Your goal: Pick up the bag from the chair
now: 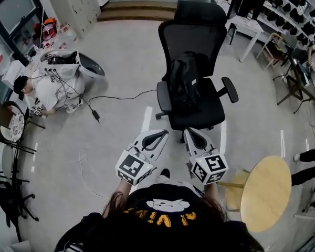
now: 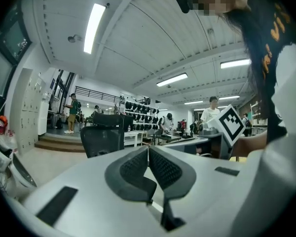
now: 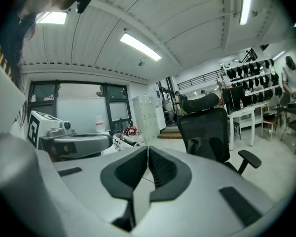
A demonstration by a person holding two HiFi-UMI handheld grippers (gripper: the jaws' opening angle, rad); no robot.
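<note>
Head view puts the bag upright on the chair seat, leaning against the backrest with nothing touching it, so the pickup has not begun. The left gripper and right gripper hang side by side near the seat's front edge, both pointed toward the chair. Left gripper view shows its jaws pressed together tip to tip with nothing between them, and right gripper view shows the same for the other pair. No part of the task looks done. What is left, as I judge it, is to part the jaws of one gripper, reach over the seat to the bag, clamp on a strap or top handle, and lift it clear of the chair.
</note>
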